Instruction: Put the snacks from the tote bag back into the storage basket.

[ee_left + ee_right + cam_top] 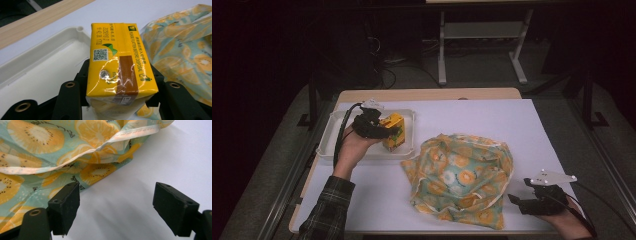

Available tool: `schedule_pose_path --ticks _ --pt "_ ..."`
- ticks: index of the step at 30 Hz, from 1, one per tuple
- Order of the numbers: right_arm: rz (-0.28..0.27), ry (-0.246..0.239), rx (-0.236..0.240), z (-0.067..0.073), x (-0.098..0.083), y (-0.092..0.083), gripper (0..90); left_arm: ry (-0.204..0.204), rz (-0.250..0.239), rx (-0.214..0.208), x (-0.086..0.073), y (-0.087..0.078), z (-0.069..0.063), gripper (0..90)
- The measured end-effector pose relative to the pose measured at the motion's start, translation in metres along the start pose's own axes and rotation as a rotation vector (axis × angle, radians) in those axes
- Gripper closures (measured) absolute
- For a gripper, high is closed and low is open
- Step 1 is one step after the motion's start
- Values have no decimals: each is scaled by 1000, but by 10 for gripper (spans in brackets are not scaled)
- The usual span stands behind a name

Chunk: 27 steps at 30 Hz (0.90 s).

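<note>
1. At the far-left part of the table, the left gripper reaches out from a plaid-sleeved forearm, hand beneath the tool and cable trailing back along the wrist. Its jaws stand at a middling width and clamp the yellow carton from both sides, as the left gripper view shows.
2. Near the front-right corner, the right gripper lies low in the person's hand, pointing left toward the fruit-print bag. Its jaws stand wide apart with nothing between them; in the right gripper view one jaw tip lies just beside the bag's hem, and whether it touches cannot be told.
3. Yellow carton: a small drink box, wrapped in glossy film, with a printed square code, a green leaf mark, a brown band and a foil-covered straw hole on the face that shows. It is held over the right part of the white tray.
4. Fruit-print bag: teal cloth with orange and kiwi slices, crumpled in a heap at the table's middle, hem edged in pale tape.
5. Room for moving: the white tray sits at the table's left edge, its right rim near the bag; bare white table surface lies beyond and to the right of the bag.
</note>
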State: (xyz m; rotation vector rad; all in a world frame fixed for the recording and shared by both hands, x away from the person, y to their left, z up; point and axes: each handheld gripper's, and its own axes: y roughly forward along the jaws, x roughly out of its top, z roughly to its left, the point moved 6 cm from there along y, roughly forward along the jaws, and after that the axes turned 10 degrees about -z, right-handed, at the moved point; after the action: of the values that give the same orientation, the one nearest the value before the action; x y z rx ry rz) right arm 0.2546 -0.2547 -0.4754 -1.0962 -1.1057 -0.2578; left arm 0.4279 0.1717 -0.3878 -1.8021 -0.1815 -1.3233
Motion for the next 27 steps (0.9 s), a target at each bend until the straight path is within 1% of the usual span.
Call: schedule_pose_path --ticks 2,5,6,7,13,17,18,19,21,23,26,27 --pt "0 1 -1 0 -1 0 210 -11 6 7 -5 5 3 525" --pt "-1 1 -2 0 -1 -1 210 -18 12 10 -8 8 5 525" --pt "-1 1 -2 0 -1 -1 210 -17 11 13 -10 10 5 525" --pt "0 2 -2 0 -1 -1 210 -14 23 14 -12 11 6 525" --pt "1 3 -2 0 -1 -1 210 -26 39 20 -18 18 8 525" --pt "1 3 -2 -1 -1 -1 211 -27 41 23 -21 19 10 524" --pt "1 2 -2 0 -1 -1 210 -36 42 24 -22 19 10 524" --pt "1 2 -2 0 -1 -1 210 -33 48 25 -23 19 11 524" --pt "1 2 -2 -1 -1 -1 210 -49 39 26 -23 19 11 524" --pt "1 2 -2 -1 -1 -1 210 -37 47 22 -24 18 12 524" --pt "1 1 -3 -1 -1 -1 210 -43 51 24 -25 17 11 523" --pt "1 0 -3 -1 -1 -1 210 -40 60 22 -26 16 10 522"
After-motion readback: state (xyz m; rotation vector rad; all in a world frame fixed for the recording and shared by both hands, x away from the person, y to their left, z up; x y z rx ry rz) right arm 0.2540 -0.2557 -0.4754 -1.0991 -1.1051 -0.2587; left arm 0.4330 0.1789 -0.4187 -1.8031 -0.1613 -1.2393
